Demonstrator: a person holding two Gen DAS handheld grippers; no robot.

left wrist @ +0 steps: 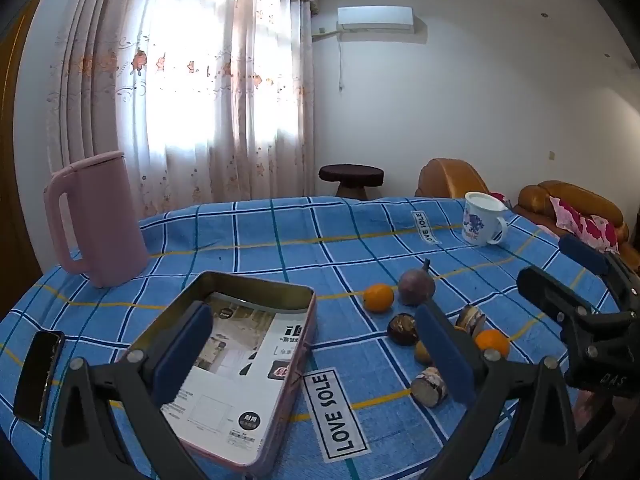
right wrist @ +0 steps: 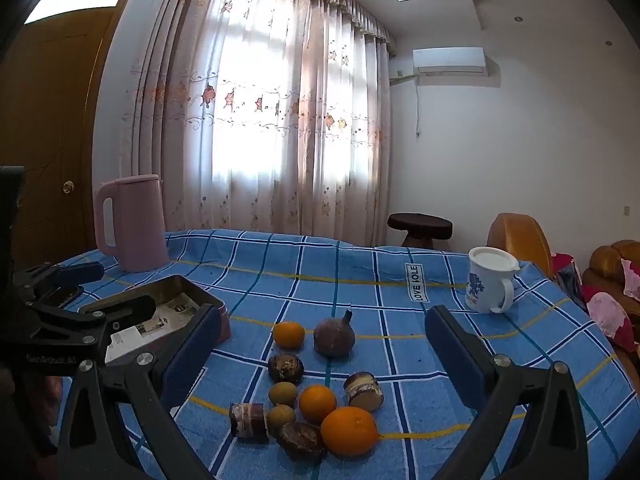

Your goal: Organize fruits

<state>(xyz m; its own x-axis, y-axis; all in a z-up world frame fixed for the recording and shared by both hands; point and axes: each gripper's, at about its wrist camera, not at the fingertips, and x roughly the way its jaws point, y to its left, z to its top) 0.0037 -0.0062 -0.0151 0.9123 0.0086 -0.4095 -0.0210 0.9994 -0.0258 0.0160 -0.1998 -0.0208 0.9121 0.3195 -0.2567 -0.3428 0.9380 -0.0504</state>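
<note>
While both our grippers (left wrist: 320, 352) (right wrist: 324, 356) gape empty, fruit (right wrist: 318, 402) dots a blue checked cloth (right wrist: 320, 272) — curtains (right wrist: 280, 120) glow behind.

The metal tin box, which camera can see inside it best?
The left wrist view. There the tin box lies close, showing its printed paper lining, though a finger covers one part. In the right wrist view the box sits far left, mostly hidden behind the left gripper.

so the tin (left wrist: 256, 364) is sitting on the table (left wrist: 280, 232) left of the fruit pile (right wrist: 312, 396), with a paper sheet (left wrist: 236, 344) lying in it. kettle (left wrist: 96, 220) is standing behind the tin, phone (left wrist: 38, 376) is lying to its left, mug (right wrist: 490, 280) is sitting far right, behind the fruit.
</note>
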